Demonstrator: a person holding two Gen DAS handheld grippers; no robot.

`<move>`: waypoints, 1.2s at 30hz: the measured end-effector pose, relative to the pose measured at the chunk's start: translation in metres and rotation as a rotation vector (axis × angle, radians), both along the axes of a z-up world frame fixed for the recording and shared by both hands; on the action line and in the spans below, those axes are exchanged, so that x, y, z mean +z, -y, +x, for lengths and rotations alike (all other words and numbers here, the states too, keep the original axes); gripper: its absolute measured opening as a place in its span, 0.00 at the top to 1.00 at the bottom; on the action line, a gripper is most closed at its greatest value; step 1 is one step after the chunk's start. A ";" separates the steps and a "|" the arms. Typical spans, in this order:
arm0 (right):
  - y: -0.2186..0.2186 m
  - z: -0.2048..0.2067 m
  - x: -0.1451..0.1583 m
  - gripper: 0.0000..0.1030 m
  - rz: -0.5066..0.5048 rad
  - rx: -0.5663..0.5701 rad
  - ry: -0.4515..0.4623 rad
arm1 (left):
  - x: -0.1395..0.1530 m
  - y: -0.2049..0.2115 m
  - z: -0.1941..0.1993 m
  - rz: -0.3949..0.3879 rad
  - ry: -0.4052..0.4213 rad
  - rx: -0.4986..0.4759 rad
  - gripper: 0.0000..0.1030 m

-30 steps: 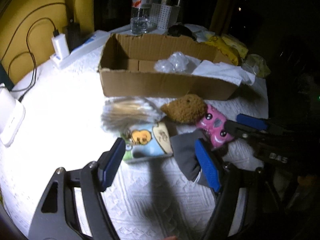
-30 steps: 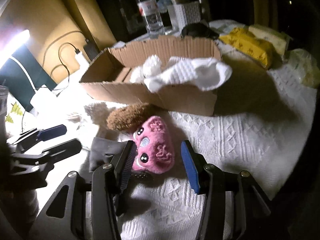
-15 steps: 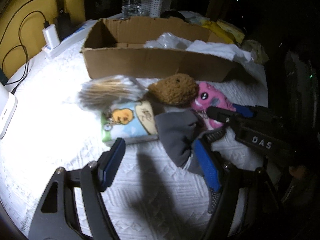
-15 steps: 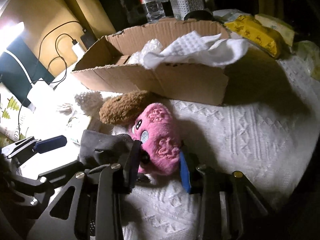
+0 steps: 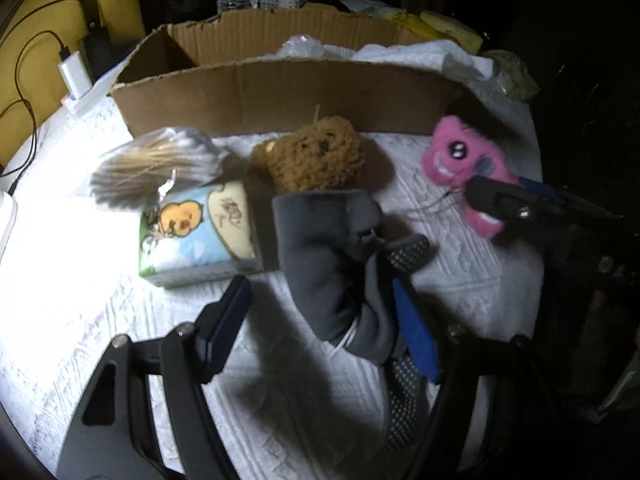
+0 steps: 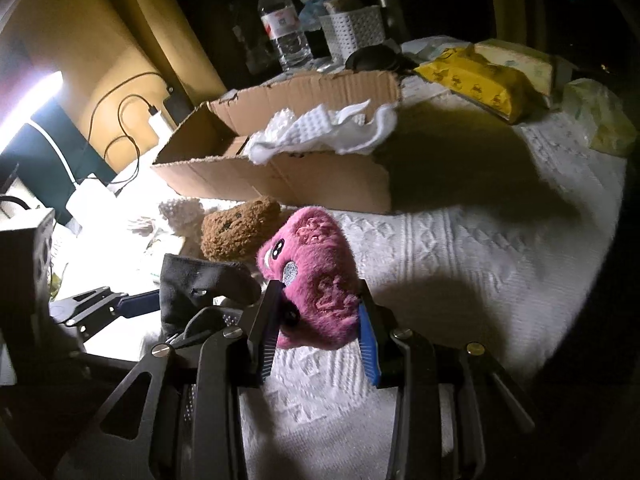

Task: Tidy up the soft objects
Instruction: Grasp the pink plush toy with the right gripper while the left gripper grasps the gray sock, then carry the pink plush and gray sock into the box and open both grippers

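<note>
Right gripper (image 6: 320, 336) clamped on the pink plush toy (image 6: 316, 272)
Angled steeply down, it holds the toy before the cardboard box (image 6: 280, 176); left gripper (image 5: 320, 320), jaws apart, straddles the grey sock (image 5: 324, 248) on the bench (image 6: 460, 248)

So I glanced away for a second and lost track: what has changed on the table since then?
The right tongs have just been closing and now pinch the pink plush, which has moved away from the brown plush. The left tongs came nearer the grey cloth, open around it, not gripping. The brown plush, tissue pack and cardboard box stayed put.
</note>
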State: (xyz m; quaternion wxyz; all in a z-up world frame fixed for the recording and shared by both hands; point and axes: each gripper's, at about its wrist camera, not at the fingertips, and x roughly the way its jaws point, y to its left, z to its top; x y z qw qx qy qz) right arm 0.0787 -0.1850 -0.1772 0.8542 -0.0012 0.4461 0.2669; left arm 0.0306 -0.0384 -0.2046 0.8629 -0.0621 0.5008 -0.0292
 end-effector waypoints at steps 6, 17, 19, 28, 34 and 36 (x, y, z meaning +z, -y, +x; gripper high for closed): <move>0.011 0.000 0.011 0.64 0.031 -0.012 0.023 | 0.000 0.001 0.000 0.005 0.028 -0.016 0.45; 0.014 0.012 0.033 0.64 0.038 -0.013 0.059 | 0.017 -0.001 -0.001 -0.063 0.066 -0.070 0.70; 0.014 0.013 0.038 0.64 0.034 -0.012 0.069 | 0.024 -0.001 -0.002 -0.070 0.083 -0.073 0.70; 0.009 0.030 0.054 0.64 0.024 -0.011 0.096 | 0.065 -0.007 0.008 -0.079 0.178 -0.090 0.70; 0.002 0.045 0.061 0.64 0.018 -0.001 0.109 | 0.087 -0.021 0.020 -0.075 0.233 -0.071 0.70; 0.000 0.051 0.062 0.64 0.014 0.000 0.109 | 0.093 -0.028 0.025 -0.075 0.247 -0.060 0.70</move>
